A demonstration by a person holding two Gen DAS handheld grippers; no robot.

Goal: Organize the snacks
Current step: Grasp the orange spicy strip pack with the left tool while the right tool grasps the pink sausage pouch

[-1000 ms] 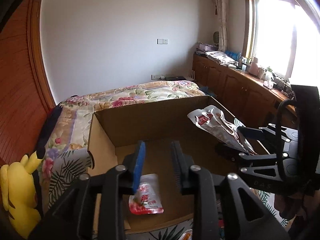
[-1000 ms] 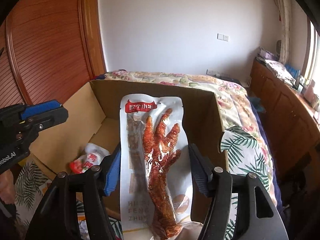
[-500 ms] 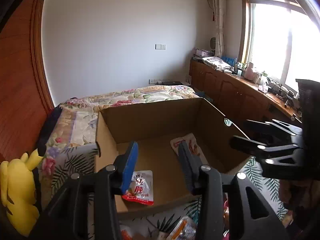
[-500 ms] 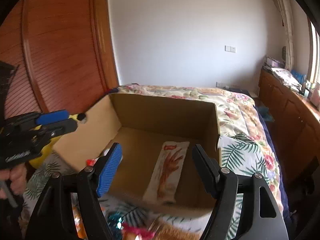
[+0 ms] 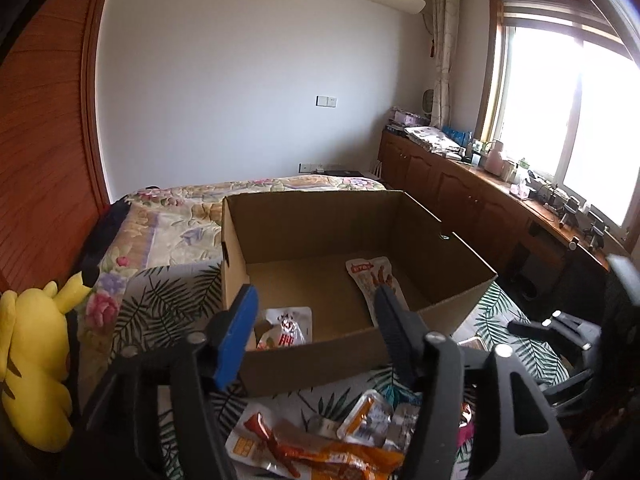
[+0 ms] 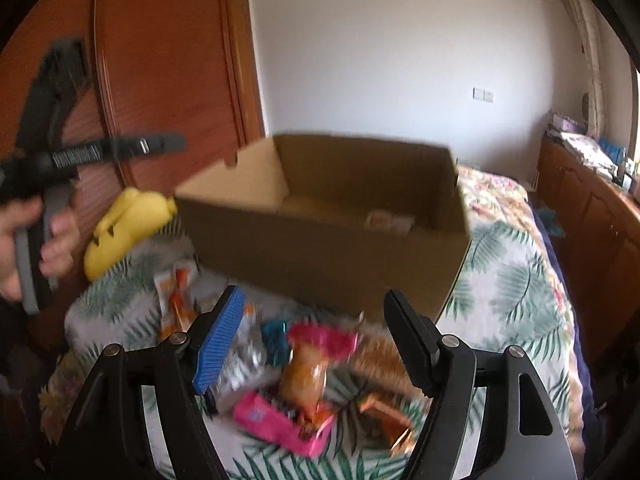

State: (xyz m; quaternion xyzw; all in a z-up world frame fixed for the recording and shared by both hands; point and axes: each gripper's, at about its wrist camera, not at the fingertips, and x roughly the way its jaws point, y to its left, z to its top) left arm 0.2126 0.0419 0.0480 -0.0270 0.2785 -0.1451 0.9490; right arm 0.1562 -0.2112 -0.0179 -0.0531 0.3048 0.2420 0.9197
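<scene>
An open cardboard box (image 5: 352, 344) sits on a bed covered with a palm-leaf and floral quilt (image 5: 168, 300). Two snack packets lie flat on the box floor: a long clear packet showing a reddish chicken foot (image 5: 370, 276) toward the right side, and a smaller white and red packet (image 5: 286, 326) in the near left corner, well apart from the first.

On the quilt just in front of the box lies a loose heap of more snacks (image 6: 304, 376), including a bright pink packet (image 6: 280, 420), an orange packet (image 6: 304, 372) and a small teal one; this view is blurred, so finer detail cannot be told. Another orange and white packet (image 6: 176, 296) lies apart to the left of the heap.

The left gripper (image 5: 316, 320) hangs above the near edge of the box with its two fingers spread wide, holding nothing. The right gripper (image 6: 314, 332) hovers over the snack heap, its fingers also spread wide and empty. In the right wrist view, the person's left hand (image 6: 28, 236) grips the handle of the other tool at the far left.

A yellow plush toy (image 5: 36, 364) rests on the bed left of the box. Beyond are a white wall, a wooden wardrobe (image 6: 160, 60), a low wooden cabinet (image 5: 460, 196) and a bright window (image 5: 572, 128).
</scene>
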